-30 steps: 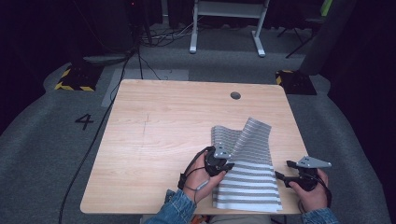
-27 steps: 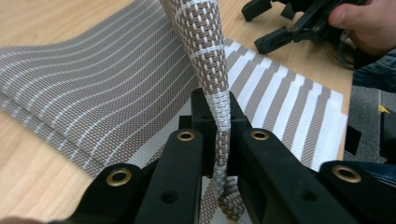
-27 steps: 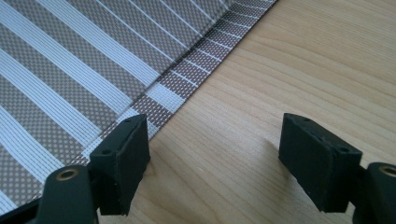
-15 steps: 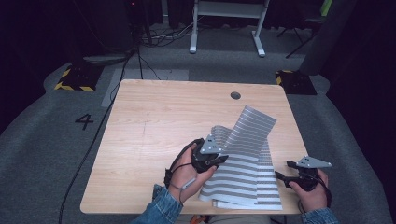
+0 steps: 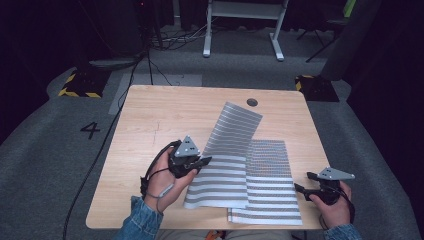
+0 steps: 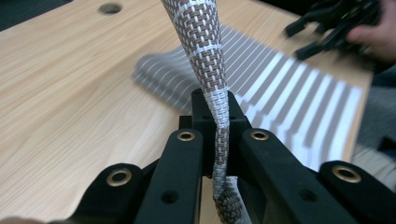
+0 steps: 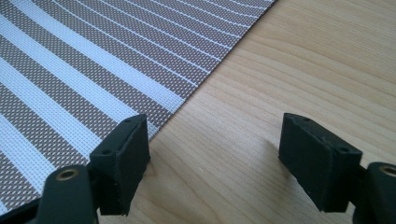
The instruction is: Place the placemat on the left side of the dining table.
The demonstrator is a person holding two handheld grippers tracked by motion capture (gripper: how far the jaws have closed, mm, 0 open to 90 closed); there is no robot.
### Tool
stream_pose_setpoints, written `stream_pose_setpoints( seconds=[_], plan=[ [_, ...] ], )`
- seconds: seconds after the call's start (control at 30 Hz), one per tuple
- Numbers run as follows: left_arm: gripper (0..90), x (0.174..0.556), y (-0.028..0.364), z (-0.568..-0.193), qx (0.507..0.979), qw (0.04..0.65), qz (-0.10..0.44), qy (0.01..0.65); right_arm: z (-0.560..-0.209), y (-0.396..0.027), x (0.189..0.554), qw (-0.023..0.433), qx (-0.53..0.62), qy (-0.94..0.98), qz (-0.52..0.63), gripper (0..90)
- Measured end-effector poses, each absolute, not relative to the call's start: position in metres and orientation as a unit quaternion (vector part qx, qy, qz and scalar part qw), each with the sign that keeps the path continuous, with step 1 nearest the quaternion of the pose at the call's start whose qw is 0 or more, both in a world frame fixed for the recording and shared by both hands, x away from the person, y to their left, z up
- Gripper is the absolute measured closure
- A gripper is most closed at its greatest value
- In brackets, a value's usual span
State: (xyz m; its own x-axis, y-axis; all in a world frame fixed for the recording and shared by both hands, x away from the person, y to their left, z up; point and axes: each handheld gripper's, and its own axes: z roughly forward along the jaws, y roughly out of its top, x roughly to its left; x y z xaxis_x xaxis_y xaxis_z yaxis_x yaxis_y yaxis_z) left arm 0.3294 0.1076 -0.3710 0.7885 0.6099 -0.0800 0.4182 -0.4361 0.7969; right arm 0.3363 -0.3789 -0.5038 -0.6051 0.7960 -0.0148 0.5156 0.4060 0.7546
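The left gripper (image 5: 199, 161) is clamped on the edge of a striped woven placemat (image 5: 227, 155); in the left gripper view the weave runs pinched between its jaws. Against a second ago, this hand has carried the held edge leftward and up, so the mat that was folded over itself now opens out, its far end tilted toward the cable hole (image 5: 252, 102) in the table (image 5: 165, 115). The right gripper (image 5: 306, 183) has kept its place just off the right edge of the lower mat (jaws wide apart, nothing between them). Two placemats in all: the lifted one and a second (image 5: 267, 192) lying flat beneath it. Two grippers, one table.
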Motion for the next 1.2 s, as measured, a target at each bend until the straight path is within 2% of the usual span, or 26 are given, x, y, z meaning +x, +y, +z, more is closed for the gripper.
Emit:
stream_pose_setpoints(
  seconds=[0.27, 0.87, 0.93, 1.03, 1.07, 1.13, 1.2],
  plan=[
    [88.7, 0.341, 0.144, -0.387, 0.849, 0.396, 0.127, 0.328, -0.504, -0.379, 0.336, 0.19, 0.402, 0.816, 0.369, 24.6],
    [86.7, 0.38, 0.179, -0.413, 0.869, 0.326, 0.153, 0.341, -0.504, -0.379, 0.336, 0.19, 0.402, 0.816, 0.368, 24.6],
    [79.1, 0.388, 0.186, -0.419, 0.86, 0.326, 0.171, 0.353, -0.504, -0.379, 0.336, 0.19, 0.402, 0.817, 0.368, 24.6],
    [49.7, 0.397, 0.197, -0.423, 0.845, 0.31, 0.23, 0.371, -0.503, -0.379, 0.336, 0.19, 0.402, 0.818, 0.366, 24.6],
    [44.4, 0.398, 0.199, -0.423, 0.836, 0.314, 0.239, 0.382, -0.504, -0.379, 0.336, 0.19, 0.402, 0.817, 0.367, 24.6],
    [36.7, 0.397, 0.202, -0.421, 0.822, 0.319, 0.249, 0.401, -0.503, -0.379, 0.336, 0.19, 0.401, 0.818, 0.366, 24.6],
    [34.5, 0.393, 0.197, -0.419, 0.813, 0.333, 0.246, 0.408, -0.503, -0.379, 0.336, 0.19, 0.401, 0.818, 0.366, 24.6]
  ],
)
